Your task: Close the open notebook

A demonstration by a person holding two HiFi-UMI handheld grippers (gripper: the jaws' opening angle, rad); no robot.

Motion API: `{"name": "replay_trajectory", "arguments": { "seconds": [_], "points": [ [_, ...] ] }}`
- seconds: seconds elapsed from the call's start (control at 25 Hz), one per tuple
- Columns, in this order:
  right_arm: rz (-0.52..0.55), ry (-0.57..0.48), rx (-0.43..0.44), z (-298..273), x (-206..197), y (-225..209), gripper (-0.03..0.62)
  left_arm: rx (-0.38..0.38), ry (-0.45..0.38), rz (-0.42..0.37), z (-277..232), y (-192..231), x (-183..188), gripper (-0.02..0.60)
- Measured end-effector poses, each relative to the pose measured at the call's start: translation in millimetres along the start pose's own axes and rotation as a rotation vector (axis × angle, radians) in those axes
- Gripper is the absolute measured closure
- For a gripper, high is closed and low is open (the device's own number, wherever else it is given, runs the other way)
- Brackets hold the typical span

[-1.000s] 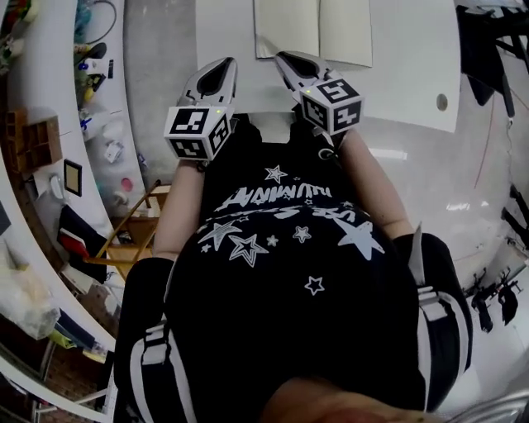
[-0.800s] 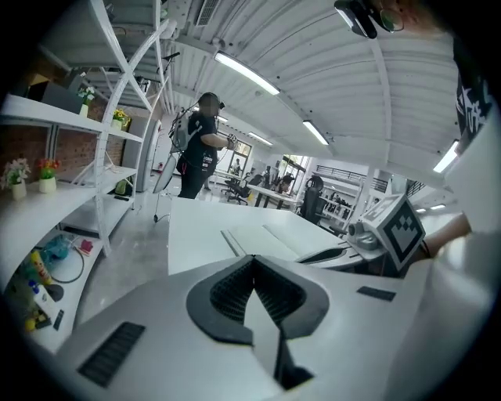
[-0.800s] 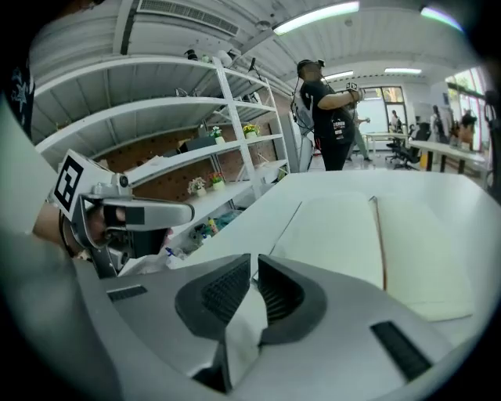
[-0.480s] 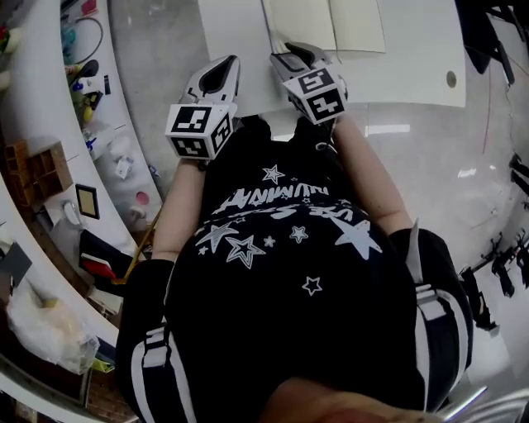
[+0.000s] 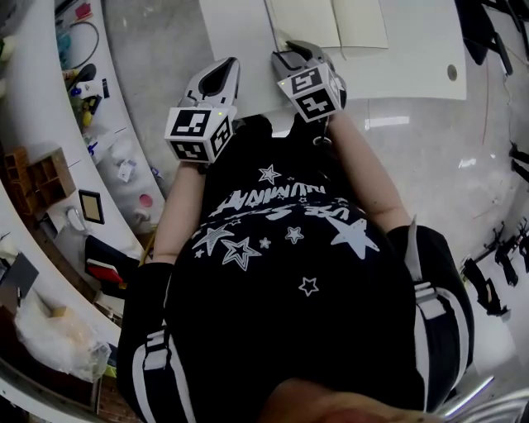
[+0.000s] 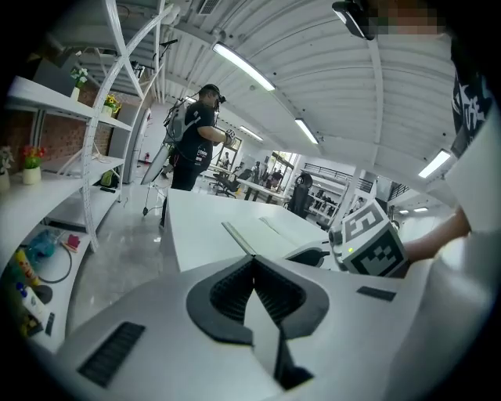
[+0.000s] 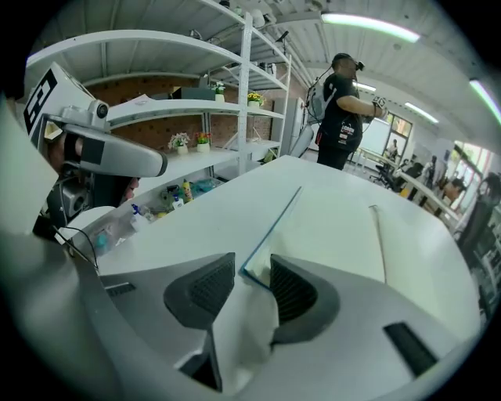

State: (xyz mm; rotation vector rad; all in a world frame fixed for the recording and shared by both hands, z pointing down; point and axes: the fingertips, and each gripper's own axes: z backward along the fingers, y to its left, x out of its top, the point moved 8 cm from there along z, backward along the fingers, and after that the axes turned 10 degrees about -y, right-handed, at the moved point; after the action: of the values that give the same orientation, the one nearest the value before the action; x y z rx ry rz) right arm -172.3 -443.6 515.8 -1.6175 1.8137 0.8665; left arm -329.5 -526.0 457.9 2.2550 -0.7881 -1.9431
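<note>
The open notebook (image 5: 331,21) lies flat on the white table (image 5: 413,58), its cream pages up; only its near part shows in the head view. My right gripper (image 5: 287,56) points down at the notebook's near left corner. In the right gripper view the blue-edged corner of the notebook (image 7: 329,227) sits between the jaws of the right gripper (image 7: 252,286), which are opening, and the pads do not press it. My left gripper (image 5: 225,66) hovers at the table's near edge, left of the notebook. Seen in its own view, the left gripper (image 6: 253,262) is shut and empty.
A round hole (image 5: 452,72) marks the table at the right. Curved white shelves (image 5: 50,165) with small clutter run down the left side. A person in black (image 7: 340,110) stands beyond the far end of the table. Shiny floor (image 5: 157,49) lies between shelves and table.
My right gripper has dipped and rolled, its marker cube turning, and now sits lower at the notebook's near left corner. The left gripper has hardly shifted.
</note>
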Motion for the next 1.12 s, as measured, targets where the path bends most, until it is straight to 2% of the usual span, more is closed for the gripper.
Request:
{"name": "replay_trajectory", "arguments": {
  "seconds": [0.16, 0.24, 0.36, 0.56, 0.84, 1.12],
  "points": [
    [-0.028, -0.011, -0.011, -0.6, -0.2, -1.9, 0.453, 0.0, -0.008, 0.004, 3.1, 2.5, 1.2, 0.57],
    [-0.034, -0.004, -0.015, -0.6, 1.1, -4.2, 0.487, 0.007, -0.02, 0.005, 5.4, 3.7, 3.8, 0.57],
    [-0.03, 0.011, 0.001, -0.9, 1.2, -6.3, 0.496, 0.02, -0.032, 0.011, 8.9, 5.9, 5.1, 0.57],
    [-0.028, -0.001, 0.012, -0.2, 3.1, -1.5, 0.569, 0.023, -0.028, 0.007, 13.2, 7.7, 3.8, 0.569],
    [-0.059, -0.031, 0.016, 9.2, 9.6, -3.2, 0.579, 0.006, -0.042, -0.005, 9.8, 1.0, 7.6, 0.57],
    [-0.084, -0.118, 0.008, 35.7, 28.6, -10.4, 0.579, -0.013, -0.053, -0.023, 4.8, -8.6, 13.3, 0.571]
  ]
}}
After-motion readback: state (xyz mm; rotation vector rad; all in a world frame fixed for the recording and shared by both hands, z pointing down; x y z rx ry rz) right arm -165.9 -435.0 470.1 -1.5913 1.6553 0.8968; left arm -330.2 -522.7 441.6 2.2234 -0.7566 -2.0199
